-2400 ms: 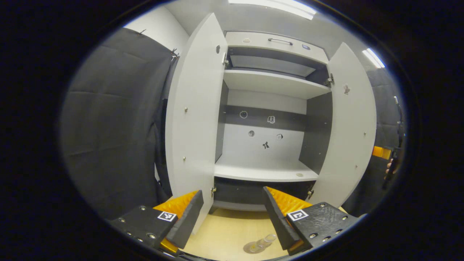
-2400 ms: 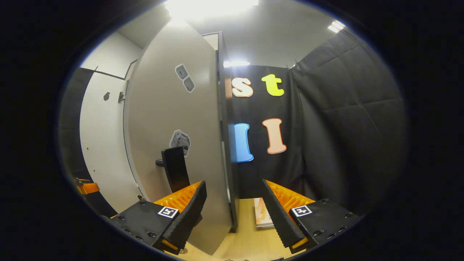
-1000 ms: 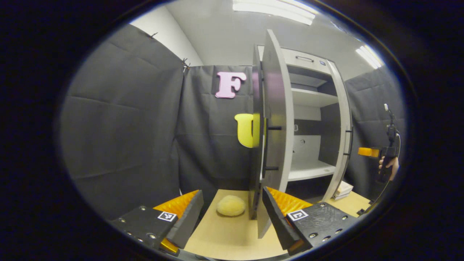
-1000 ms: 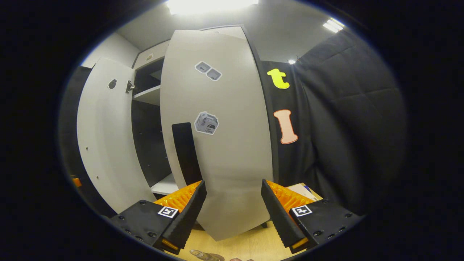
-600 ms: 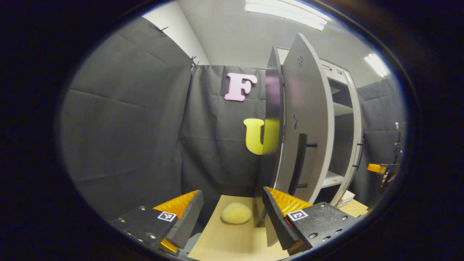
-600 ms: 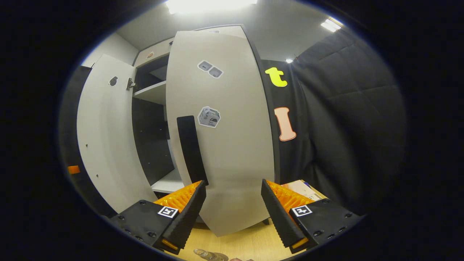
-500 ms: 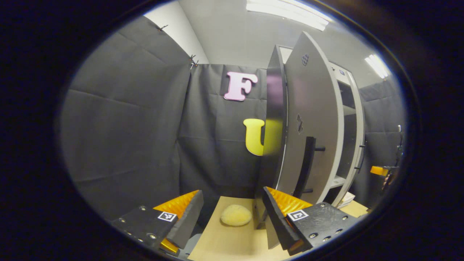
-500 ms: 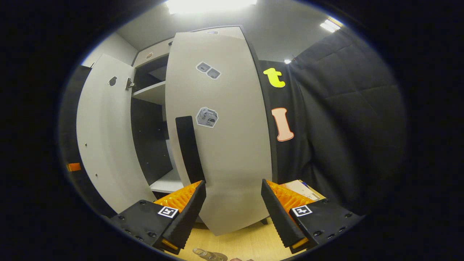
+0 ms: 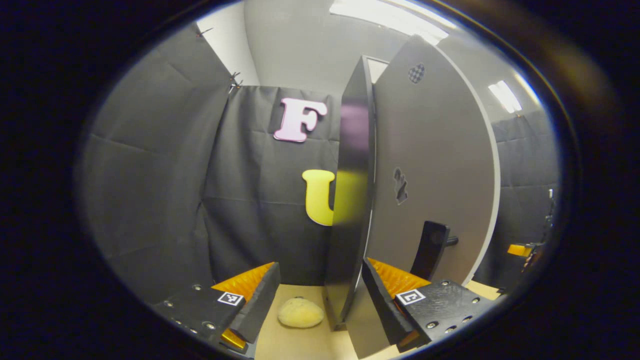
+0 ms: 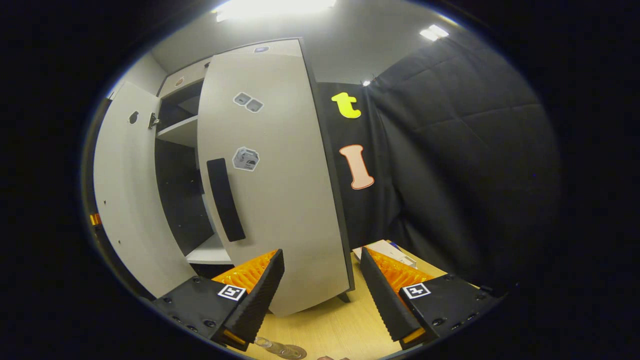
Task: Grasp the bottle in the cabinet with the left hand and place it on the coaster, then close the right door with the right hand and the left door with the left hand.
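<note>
Door-closing step: both spread, empty, the right hand-held gripper is facing the part-open right door; the left hand-held gripper is flanking the left door, awaiting pushes.

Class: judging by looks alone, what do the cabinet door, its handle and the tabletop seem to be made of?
Door: probably laminated board, smooth matt light grey face with a dark edge.
Handle: matt black, plastic or coated metal; cannot tell which.
Tabletop: wood or wood-look laminate, pale with faint grain lines.
</note>
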Available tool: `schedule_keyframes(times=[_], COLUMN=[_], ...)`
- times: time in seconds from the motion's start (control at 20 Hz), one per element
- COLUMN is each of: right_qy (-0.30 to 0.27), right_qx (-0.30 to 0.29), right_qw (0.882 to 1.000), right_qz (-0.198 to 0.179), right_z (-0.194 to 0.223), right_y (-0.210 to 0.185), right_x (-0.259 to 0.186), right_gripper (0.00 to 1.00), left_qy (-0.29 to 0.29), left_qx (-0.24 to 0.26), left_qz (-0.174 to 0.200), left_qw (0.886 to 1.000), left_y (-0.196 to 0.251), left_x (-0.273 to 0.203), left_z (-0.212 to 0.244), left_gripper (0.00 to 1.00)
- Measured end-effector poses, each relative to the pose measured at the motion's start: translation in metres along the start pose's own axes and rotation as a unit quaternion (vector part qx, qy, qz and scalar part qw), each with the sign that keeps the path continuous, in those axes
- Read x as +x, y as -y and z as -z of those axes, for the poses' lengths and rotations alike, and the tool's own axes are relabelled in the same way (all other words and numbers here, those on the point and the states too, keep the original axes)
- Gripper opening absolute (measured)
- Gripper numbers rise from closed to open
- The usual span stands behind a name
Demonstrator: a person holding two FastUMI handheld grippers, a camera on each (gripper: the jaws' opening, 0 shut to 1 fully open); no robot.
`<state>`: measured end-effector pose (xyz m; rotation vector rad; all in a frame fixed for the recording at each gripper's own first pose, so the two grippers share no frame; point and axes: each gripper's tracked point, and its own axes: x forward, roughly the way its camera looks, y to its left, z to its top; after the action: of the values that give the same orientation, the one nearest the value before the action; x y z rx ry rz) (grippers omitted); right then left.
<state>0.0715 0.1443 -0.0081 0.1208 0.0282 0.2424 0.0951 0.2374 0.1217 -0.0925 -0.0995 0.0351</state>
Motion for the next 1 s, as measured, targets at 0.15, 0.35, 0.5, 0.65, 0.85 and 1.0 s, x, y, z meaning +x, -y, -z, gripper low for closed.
schedule_keyframes(times=[0.15,0.35,0.5,0.65,0.85,1.0], right_qy=[-0.006,-0.005,-0.013,-0.019,-0.026,-0.023], right_qx=[0.005,0.001,0.002,0.006,0.004,0.001], right_qw=[1.0,1.0,1.0,1.0,1.0,1.0], right_qz=[0.014,0.024,0.02,0.014,0.007,0.005], right_z=[0.004,0.004,0.011,0.016,0.016,0.008], right_y=[0.008,0.012,0.009,0.006,0.01,0.02], right_x=[-0.001,0.002,0.008,0.012,0.015,0.02], right_gripper=[0.98,0.98,0.98,0.98,0.98,0.98], left_qy=[-0.004,-0.007,-0.011,-0.013,-0.017,-0.01], left_qx=[0.006,0.01,0.013,0.014,0.017,0.041], left_qz=[0.018,0.017,0.018,0.019,0.013,-0.008], left_qw=[1.0,1.0,1.0,1.0,1.0,0.999], left_y=[0.015,0.021,0.024,0.027,0.046,0.071], left_x=[0.006,0.004,0.003,0.002,0.015,0.01], left_z=[0.001,0.002,0.001,0.0,-0.008,-0.008], left_gripper=[0.94,0.92,0.93,0.92,0.93,0.92])
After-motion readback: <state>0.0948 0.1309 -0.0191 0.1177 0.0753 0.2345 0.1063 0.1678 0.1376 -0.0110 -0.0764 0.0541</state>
